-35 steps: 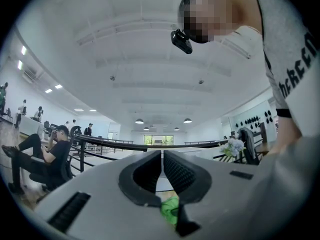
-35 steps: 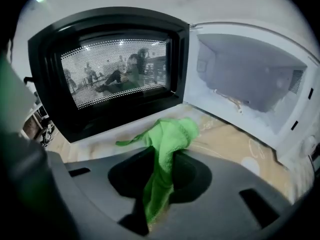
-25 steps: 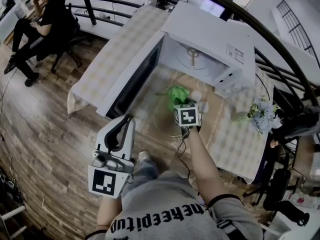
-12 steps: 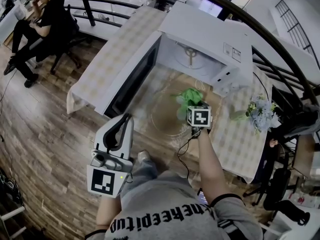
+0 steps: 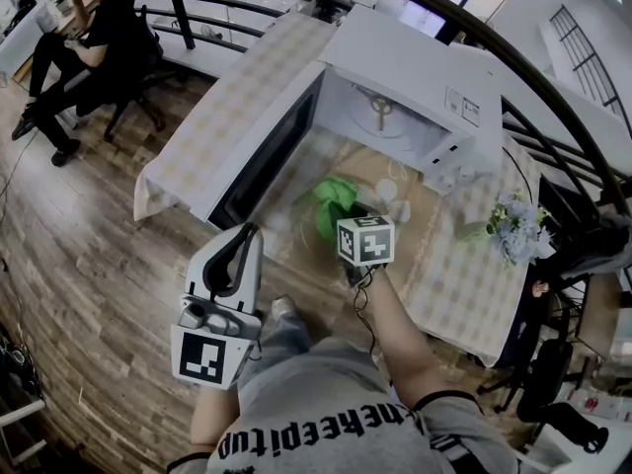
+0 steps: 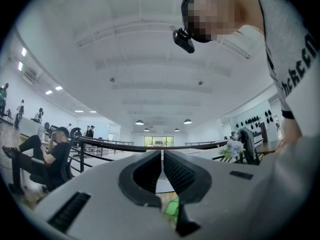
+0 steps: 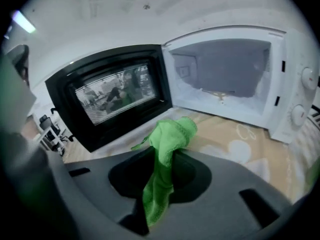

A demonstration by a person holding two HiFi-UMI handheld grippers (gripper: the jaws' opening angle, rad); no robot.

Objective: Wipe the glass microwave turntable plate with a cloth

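The glass turntable plate (image 5: 301, 235) lies faintly visible on the tablecloth in front of the open microwave (image 5: 405, 87). My right gripper (image 5: 346, 220) hovers over the plate, shut on a green cloth (image 5: 331, 200) that bunches out past its jaws. In the right gripper view the green cloth (image 7: 170, 134) hangs pinched in the right gripper (image 7: 167, 154), with the empty microwave cavity (image 7: 225, 79) ahead. My left gripper (image 5: 225, 265) is held back near my body, off the table. The left gripper (image 6: 162, 170) has its jaws closed together with nothing between them.
The microwave door (image 5: 262, 156) stands swung open to the left. A vase of flowers (image 5: 518, 220) sits on the table's right part. A person on a chair (image 5: 89, 38) is far left on the wooden floor. Dark railings (image 5: 553, 97) curve behind the table.
My right gripper swung right with the green cloth, then came back left and slightly nearer across the plate. The left gripper has stayed where it was.
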